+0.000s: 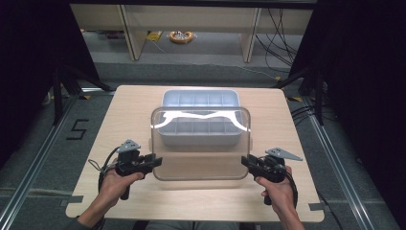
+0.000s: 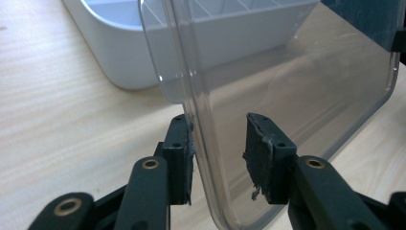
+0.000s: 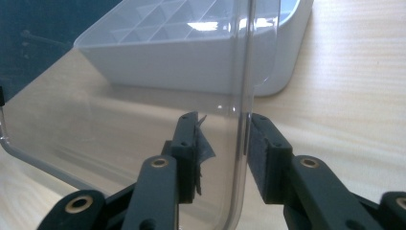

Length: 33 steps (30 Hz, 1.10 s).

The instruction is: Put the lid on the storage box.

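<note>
A clear plastic lid (image 1: pixel 201 143) was held above the wooden table (image 1: pixel 95 124), in front of and partly over a grey compartment tray (image 1: pixel 200 117). Its left rim was gripped by the left gripper (image 1: pixel 154 162), its right rim by the right gripper (image 1: pixel 247 162). In the left gripper view, the rim (image 2: pixel 201 143) touched one pad, while the other pad was seen through the plastic, so contact there was hard to judge. In the right gripper view, the rim (image 3: pixel 242 143) lay against one pad. The tray's near wall was blurred by glare on the lid.
</note>
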### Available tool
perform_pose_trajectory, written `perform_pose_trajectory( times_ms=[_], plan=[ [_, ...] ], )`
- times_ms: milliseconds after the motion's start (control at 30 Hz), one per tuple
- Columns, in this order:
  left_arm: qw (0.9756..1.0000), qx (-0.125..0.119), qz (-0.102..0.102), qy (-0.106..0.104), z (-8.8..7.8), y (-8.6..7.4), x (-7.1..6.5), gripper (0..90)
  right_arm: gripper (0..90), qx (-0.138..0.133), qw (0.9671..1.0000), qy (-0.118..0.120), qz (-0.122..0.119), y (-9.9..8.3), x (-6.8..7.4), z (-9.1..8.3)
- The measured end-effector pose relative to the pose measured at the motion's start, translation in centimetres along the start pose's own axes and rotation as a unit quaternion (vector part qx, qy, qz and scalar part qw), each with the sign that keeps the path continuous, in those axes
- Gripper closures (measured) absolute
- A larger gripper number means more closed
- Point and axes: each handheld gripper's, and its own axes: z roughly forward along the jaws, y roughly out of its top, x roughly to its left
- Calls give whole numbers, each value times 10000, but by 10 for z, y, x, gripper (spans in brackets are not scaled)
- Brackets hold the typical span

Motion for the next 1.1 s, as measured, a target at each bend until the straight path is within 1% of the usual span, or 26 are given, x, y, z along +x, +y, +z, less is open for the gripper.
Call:
perform_pose_trajectory(
  times_ms=[33,67,133,167,200,267,300,333,367,400,433,500,567,600,633,667,700,800,833,867,900,933,967,1033,1067,1100],
  plan=[
    [10000,0,0,0,0,0,0,623,670,0,10000,0,0,0,0,0],
    [10000,-12,12,17,0,4,1,622,668,-112,9997,16,-198,7,-4,3],
    [10000,-43,10,40,1,11,1,621,668,-135,9997,-7,-196,10,-5,4],
    [10000,-38,37,47,2,15,2,621,668,-194,9998,5,-15,18,-4,6],
    [10000,-73,-20,60,3,23,4,621,667,-227,9997,16,-96,23,-6,6],
    [10000,-35,30,61,4,27,6,620,667,-298,9995,0,-144,27,-7,8],
    [9999,-106,-38,58,6,31,6,620,666,-236,9997,38,83,32,-3,7],
    [9999,-117,-43,110,7,35,7,619,665,-334,9993,-22,-160,37,-7,10],
    [9997,-166,-96,169,10,43,10,615,663,-364,9993,-43,-46,46,-3,12],
    [9997,-166,-96,169,10,43,10,613,663,-364,9993,-43,-46,46,-3,12],
    [9996,-163,-76,205,11,50,15,612,661,-432,9988,-88,-198,55,-4,16],
    [9992,-241,-221,216,14,55,17,612,661,-461,9986,-144,-201,62,-4,19],
    [9992,-231,-255,209,15,58,19,612,660,-440,9989,-135,-120,65,-3,20],
    [9991,-247,-279,204,16,60,20,610,658,-353,9992,-198,71,70,0,22],
    [9992,-207,-250,223,16,62,21,610,658,-353,9992,-198,71,70,0,22],
    [9993,-176,-223,240,18,66,23,608,657,-422,9987,-225,-147,75,-4,26],
    [9993,-176,-223,240,18,66,23,608,657,-422,9987,-225,-147,75,-4,26],
    [9988,-248,-318,288,22,72,24,605,656,-492,9985,-190,-114,79,-5,29],
    [9987,-258,-314,319,23,74,25,603,655,-431,9987,-252,55,82,-3,31],
    [9990,-196,-270,312,24,76,27,603,655,-431,9987,-252,55,82,-3,31],
    [9985,-258,-348,329,26,79,27,602,653,-464,9984,-291,-115,86,-8,35],
    [9985,-231,-350,346,27,81,28,602,653,-464,9984,-291,-115,86,-8,35],
    [9984,-237,-354,360,29,83,29,599,651,-434,9986,-315,-16,88,-7,36],
    [9985,-190,-334,390,31,88,31,595,646,-488,9981,-371,-20,92,-8,41],
    [9982,-240,-397,386,33,91,32,593,643,-451,9981,-408,-11,97,-11,44],
    [9980,-249,-429,395,34,92,33,592,642,-431,9981,-428,131,98,-8,45]
  ],
)
